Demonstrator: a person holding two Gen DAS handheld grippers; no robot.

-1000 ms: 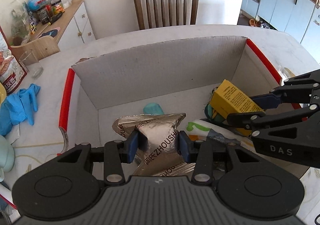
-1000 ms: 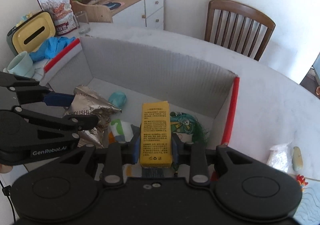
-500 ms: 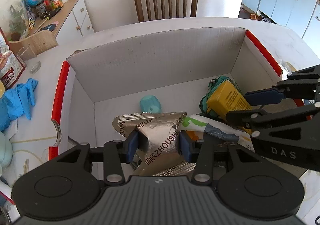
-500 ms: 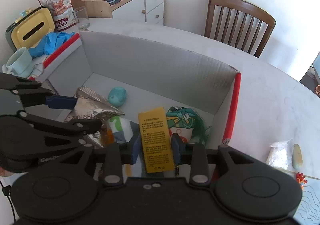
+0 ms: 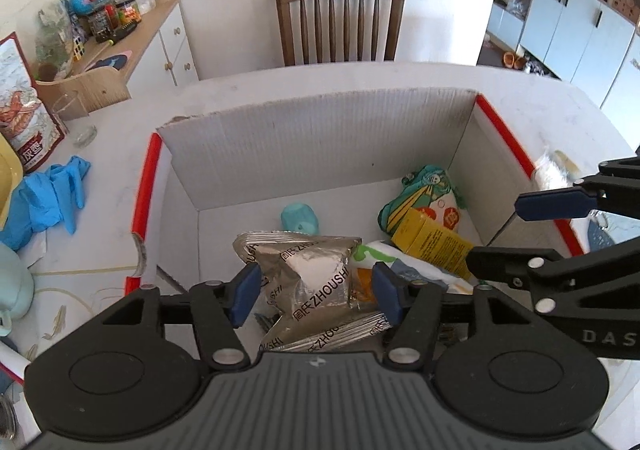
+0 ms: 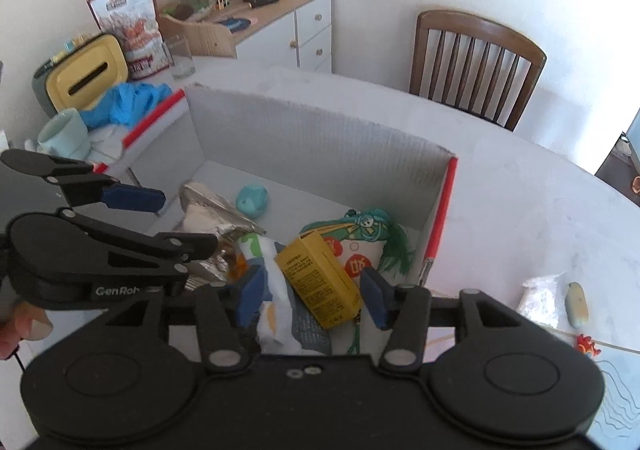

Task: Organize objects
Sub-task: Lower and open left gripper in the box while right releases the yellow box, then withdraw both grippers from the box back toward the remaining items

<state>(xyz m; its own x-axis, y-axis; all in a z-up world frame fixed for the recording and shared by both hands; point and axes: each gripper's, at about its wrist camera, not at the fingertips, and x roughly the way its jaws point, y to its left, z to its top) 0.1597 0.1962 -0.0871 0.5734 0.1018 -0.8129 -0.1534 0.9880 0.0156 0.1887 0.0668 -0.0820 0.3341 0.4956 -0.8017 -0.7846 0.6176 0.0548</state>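
Two downward wrist views, shared box (image 5: 320,154)

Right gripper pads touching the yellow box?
Apart. Right wrist view: the opening right gripper shows gaps between both pads and the yellow box, lying tilted in the cardboard box.

Home dining rm: wooden chair (image 5: 340,18) at table (image 5: 520,90), cluttered sideboard (image 6: 288,18), snack bag (image 6: 128,18).

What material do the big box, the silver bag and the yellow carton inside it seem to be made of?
The big box looks like corrugated cardboard: its matt grey walls show fine ribs, with red edges. The silver bag seems to be metallised foil or plastic film: it is shiny, creased and crinkled. The yellow carton is probably thin printed paperboard: flat faces, sharp folded edges, a smooth, slightly glossy finish.
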